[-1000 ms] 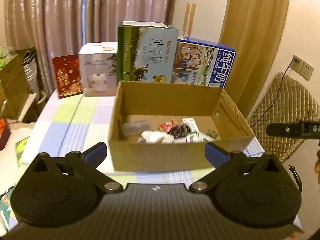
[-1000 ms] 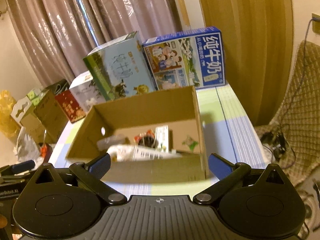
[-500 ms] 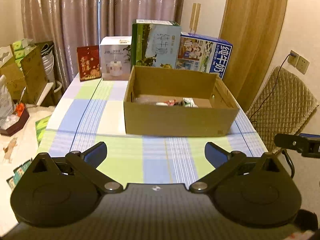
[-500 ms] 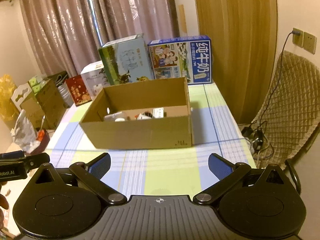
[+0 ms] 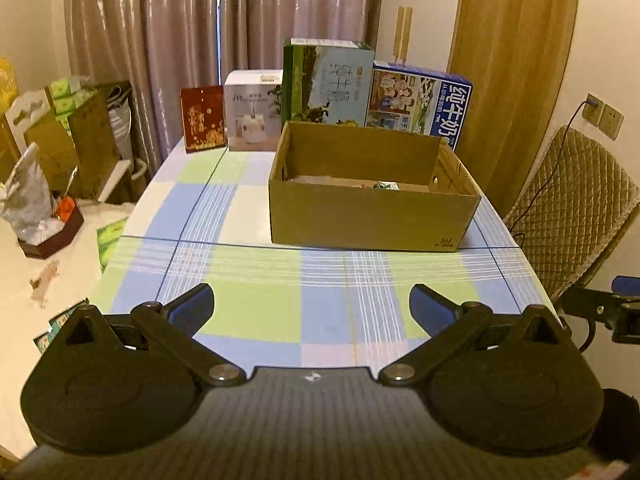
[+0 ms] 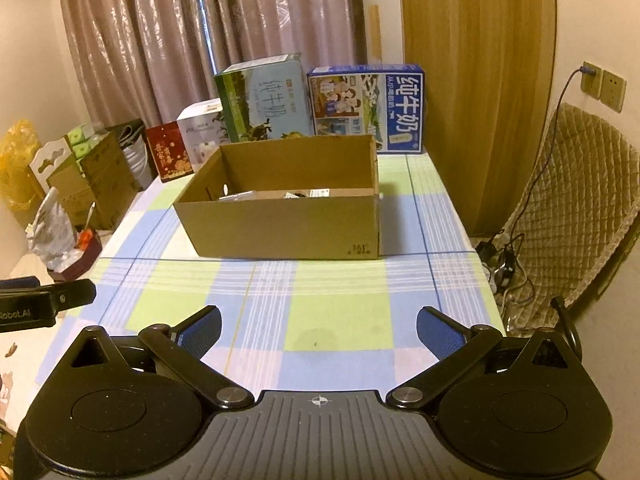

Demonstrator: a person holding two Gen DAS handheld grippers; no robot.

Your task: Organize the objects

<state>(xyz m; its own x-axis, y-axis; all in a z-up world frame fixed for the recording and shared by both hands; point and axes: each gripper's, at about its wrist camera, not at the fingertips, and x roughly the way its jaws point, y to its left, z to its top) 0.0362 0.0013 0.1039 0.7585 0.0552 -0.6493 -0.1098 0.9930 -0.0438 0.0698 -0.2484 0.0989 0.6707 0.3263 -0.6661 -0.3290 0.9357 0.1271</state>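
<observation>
both grippers have pulled back from the cardboard box (image 5: 372, 216), which now looks smaller and farther than a second ago. left gripper (image 5: 311, 305) and right gripper (image 6: 318, 328) are wide apart and hold nothing, over the checked tablecloth (image 6: 336, 312) in front of the box. small items (image 5: 384, 186) lie inside the box, mostly hidden by its front wall and hard to make out. behind the box stand two milk cartons (image 5: 328, 80), partly covered by it.
</observation>
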